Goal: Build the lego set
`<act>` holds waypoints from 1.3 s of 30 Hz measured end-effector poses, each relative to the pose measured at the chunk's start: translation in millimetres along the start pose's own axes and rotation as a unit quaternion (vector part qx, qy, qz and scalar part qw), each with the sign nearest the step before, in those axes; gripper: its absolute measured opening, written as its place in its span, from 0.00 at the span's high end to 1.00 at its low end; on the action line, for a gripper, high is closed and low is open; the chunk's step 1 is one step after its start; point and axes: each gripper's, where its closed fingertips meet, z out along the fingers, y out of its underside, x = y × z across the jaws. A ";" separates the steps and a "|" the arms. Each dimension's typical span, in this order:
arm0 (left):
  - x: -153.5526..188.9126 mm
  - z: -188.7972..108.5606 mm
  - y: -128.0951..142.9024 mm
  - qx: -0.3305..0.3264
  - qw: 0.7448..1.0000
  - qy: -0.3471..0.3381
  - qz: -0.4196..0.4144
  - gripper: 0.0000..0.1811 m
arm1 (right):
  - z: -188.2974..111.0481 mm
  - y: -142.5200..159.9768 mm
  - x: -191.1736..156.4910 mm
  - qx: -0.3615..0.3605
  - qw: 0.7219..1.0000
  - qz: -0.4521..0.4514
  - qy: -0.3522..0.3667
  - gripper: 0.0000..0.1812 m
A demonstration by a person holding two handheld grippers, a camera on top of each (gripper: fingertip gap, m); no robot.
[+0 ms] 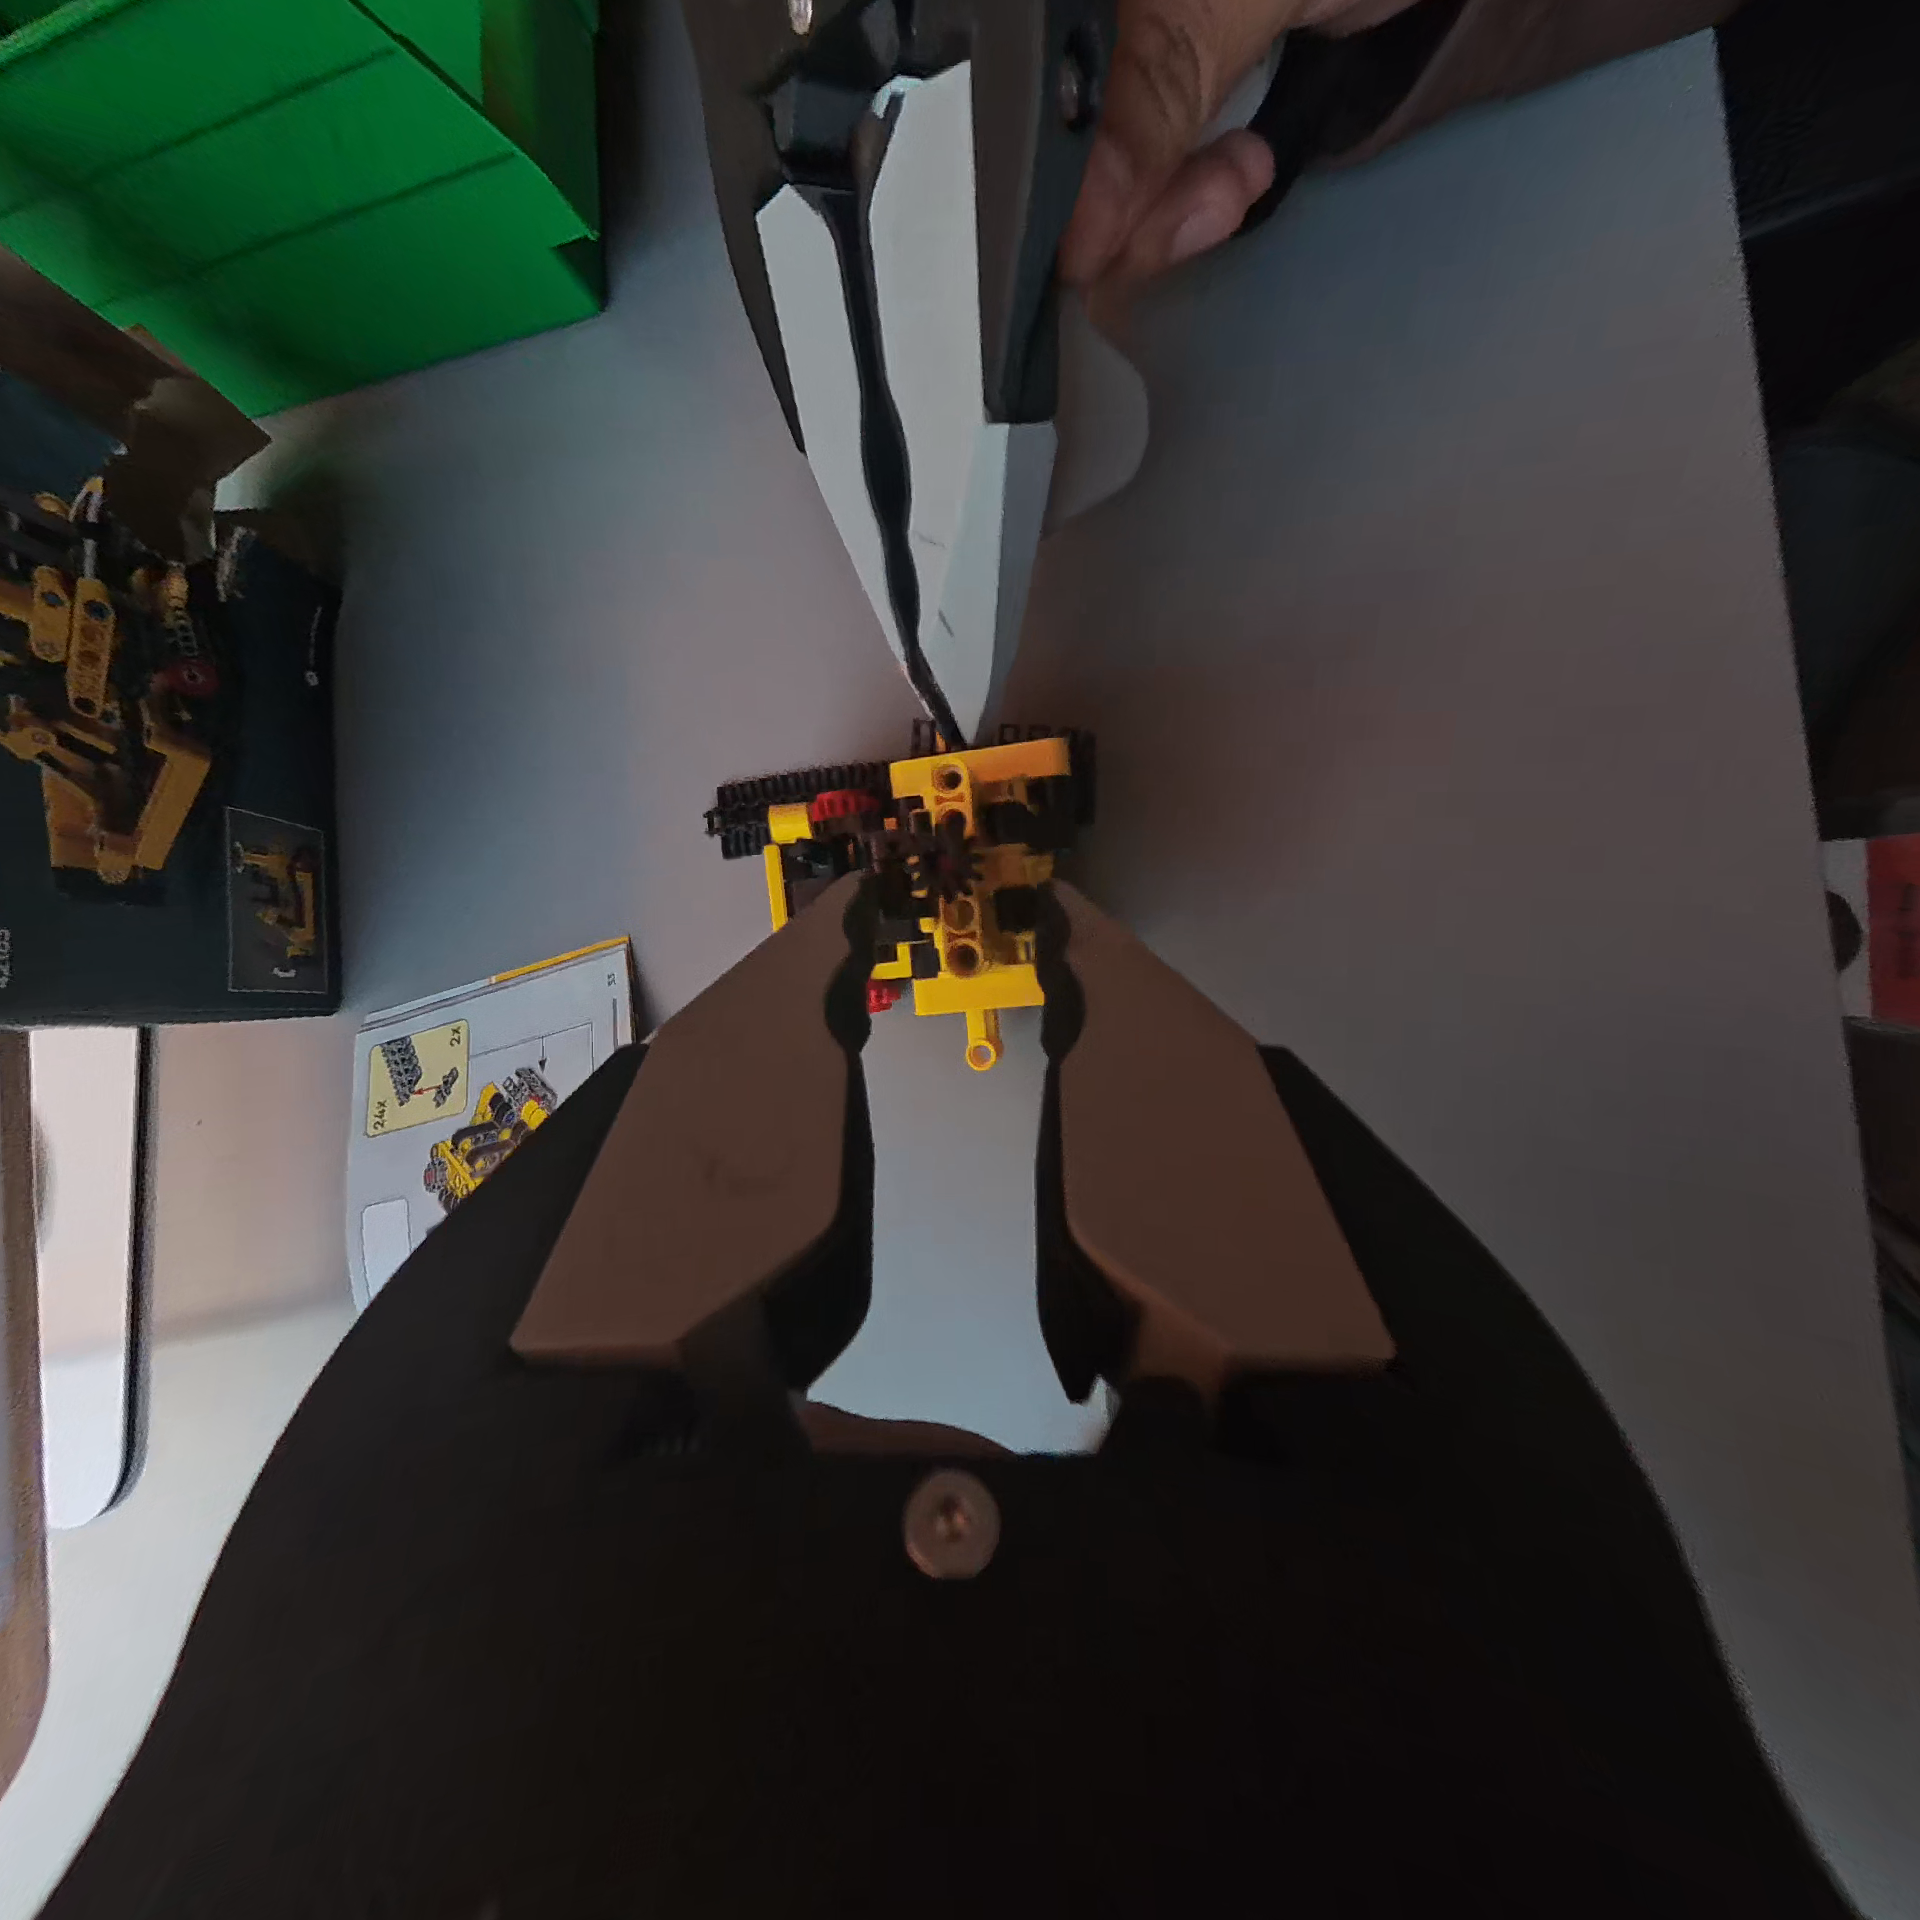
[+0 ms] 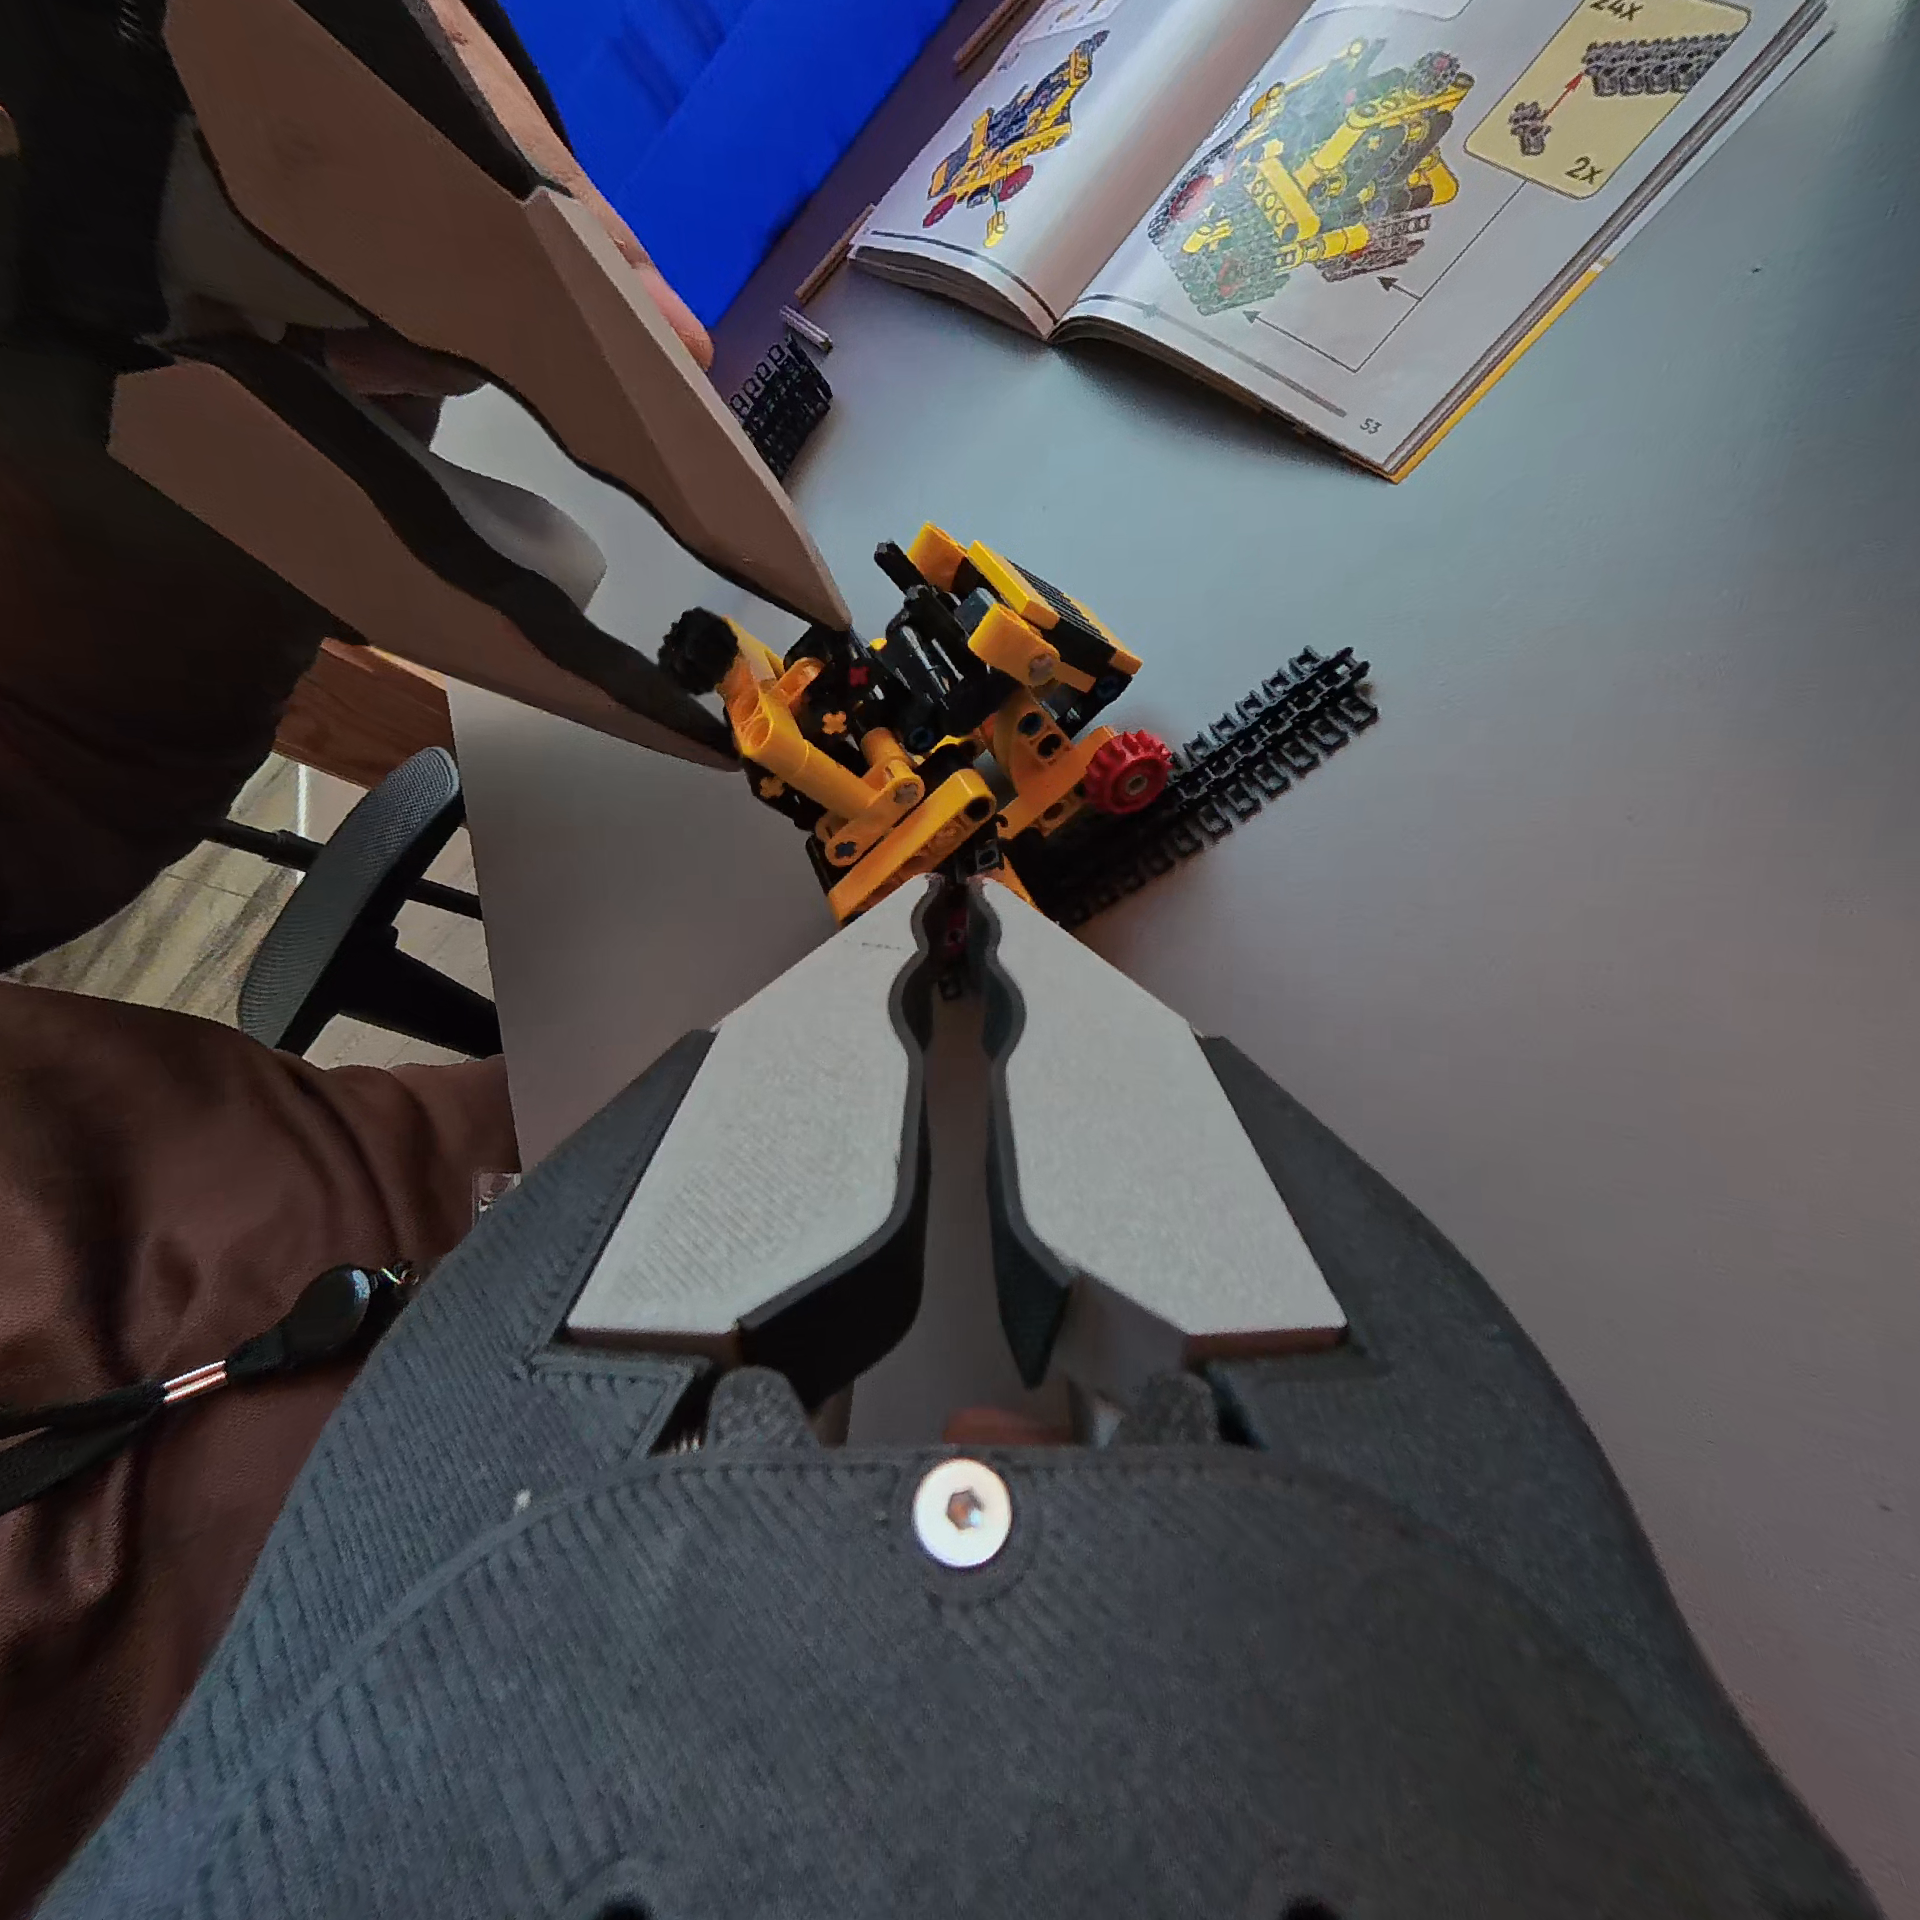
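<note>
I have the yellow and black model [image 1: 935, 862] standing on the grey table [image 1: 1403, 727], near its middle, and I work at it from 2 sides. My left gripper [image 1: 951, 914] is part open, its 2 fingers spread around the body of the model, 1 tip on each flank; I cannot tell how firmly they press. From the right wrist view the same left gripper [image 2: 790, 686] comes in from the upper left, with its tips against the model [image 2: 925, 727] at the end with the black knob.

My right gripper [image 2: 961, 914] is almost closed, its tips meeting at the near edge of the model on a small dark piece with a red spot [image 2: 954, 935]. In the left wrist view, this right gripper [image 1: 961, 727] reaches down from the top, its points together at the far edge of the model.

A black track strip [image 2: 1236, 769] lies flat on the table, touching the model beside a red gear [image 2: 1127, 769]. A shorter piece of track [image 2: 784, 400] lies farther back. The instruction booklet [image 2: 1351, 208] lies open beyond it. The set's box [image 1: 156, 727] and a green box [image 1: 312, 177] sit at the table's edge.
</note>
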 end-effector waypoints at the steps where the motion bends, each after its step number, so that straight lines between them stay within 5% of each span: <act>1: 0.6 0.9 -1.4 0.000 1.000 0.001 0.004 0.85 | -0.3 0.5 0.5 -0.001 1.000 -0.001 0.001 1.00; 23: 7.2 -2.1 -6.8 -0.009 0.991 0.105 0.077 0.95 | -3.2 -10.8 13.3 -0.049 0.998 -0.025 -0.031 1.00; 39: 9.0 -5.3 -3.6 -0.009 0.985 0.142 0.101 0.95 | -2.2 -21.5 12.4 0.002 0.998 -0.048 -0.037 1.00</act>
